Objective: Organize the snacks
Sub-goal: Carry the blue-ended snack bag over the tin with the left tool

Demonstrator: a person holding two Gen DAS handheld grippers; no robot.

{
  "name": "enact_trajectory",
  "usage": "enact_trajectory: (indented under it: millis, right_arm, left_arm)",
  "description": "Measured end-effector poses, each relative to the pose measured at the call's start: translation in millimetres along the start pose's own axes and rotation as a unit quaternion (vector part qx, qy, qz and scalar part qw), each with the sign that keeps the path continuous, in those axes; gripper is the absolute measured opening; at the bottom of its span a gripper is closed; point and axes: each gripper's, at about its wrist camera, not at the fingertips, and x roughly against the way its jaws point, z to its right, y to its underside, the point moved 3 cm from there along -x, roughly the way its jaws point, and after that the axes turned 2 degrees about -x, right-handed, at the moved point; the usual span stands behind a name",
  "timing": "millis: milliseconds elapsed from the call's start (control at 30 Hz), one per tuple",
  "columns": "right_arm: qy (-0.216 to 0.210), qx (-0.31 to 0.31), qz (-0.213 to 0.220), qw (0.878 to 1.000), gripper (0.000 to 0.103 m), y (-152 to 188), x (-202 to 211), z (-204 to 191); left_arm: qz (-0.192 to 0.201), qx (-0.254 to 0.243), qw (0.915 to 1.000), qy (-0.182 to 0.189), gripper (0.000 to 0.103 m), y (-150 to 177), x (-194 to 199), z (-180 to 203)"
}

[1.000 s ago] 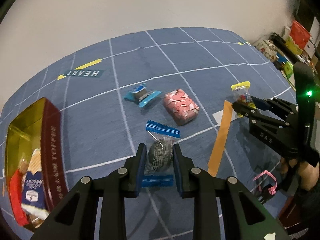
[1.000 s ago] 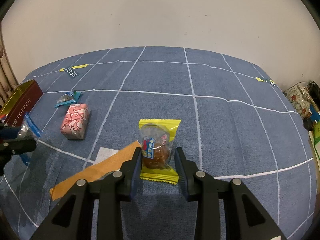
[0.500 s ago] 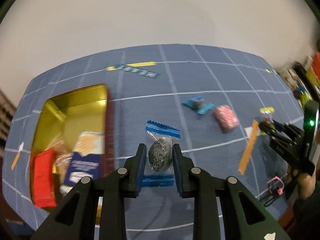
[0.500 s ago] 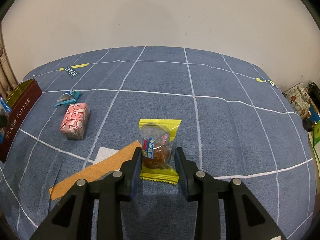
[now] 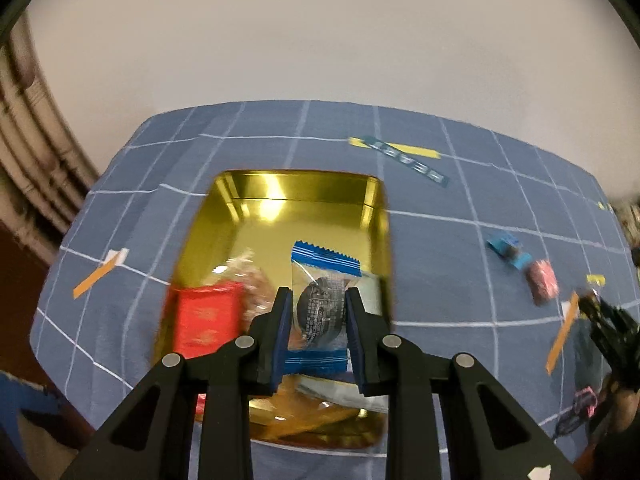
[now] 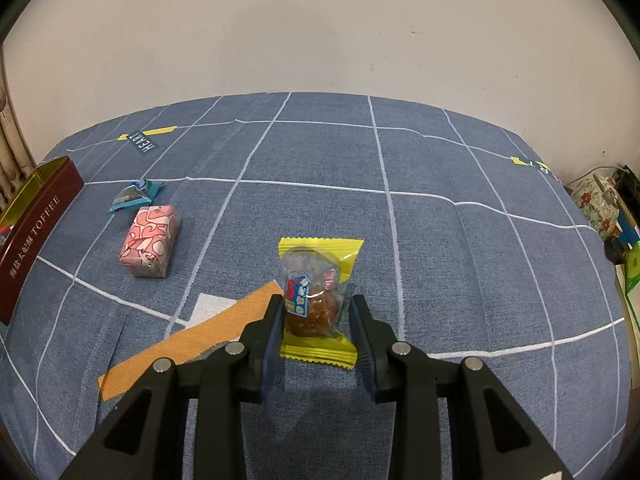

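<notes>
My left gripper (image 5: 318, 320) is shut on a blue-edged clear snack packet (image 5: 320, 308) and holds it above the open gold tin (image 5: 288, 192), which has a red packet (image 5: 204, 320) and other snacks inside. My right gripper (image 6: 316, 320) is partly open around a yellow-edged snack packet (image 6: 316, 296) lying on the blue cloth; the left pad touches it, the right pad stands apart. A pink wrapped box (image 6: 149, 240) and a small blue packet (image 6: 134, 196) lie to its left. The tin's maroon side (image 6: 32, 236) shows at the far left.
An orange tape strip (image 6: 188, 340) and a white patch lie on the cloth just left of my right gripper. The blue gridded cloth (image 6: 440, 240) covers the table. Clutter stands off the right edge (image 6: 600, 208). A wall is behind.
My left gripper has swung left with the blue packet, from over the cloth to above the gold tin. My right gripper has stayed put around the yellow packet.
</notes>
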Motion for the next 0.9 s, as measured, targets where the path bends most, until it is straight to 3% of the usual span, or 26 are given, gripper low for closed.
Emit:
enact_trajectory:
  millis: [133,400,900]
  right_arm:
    - [0.0,0.0,0.0,1.0,0.034,0,0,0]
    - [0.001,0.002,0.0,1.0,0.034,0,-1,1]
    - [0.002,0.003,0.0,1.0,0.034,0,0,0]
  left_arm:
    - [-0.005,0.027,0.9996,-0.009,0.023,-9,-8,-24]
    - [-0.046,0.062,0.9969,0.015,0.023,-16,-35,-41]
    - [-0.079,0.038,0.9961,0.008,0.024,-11,-63,-28]
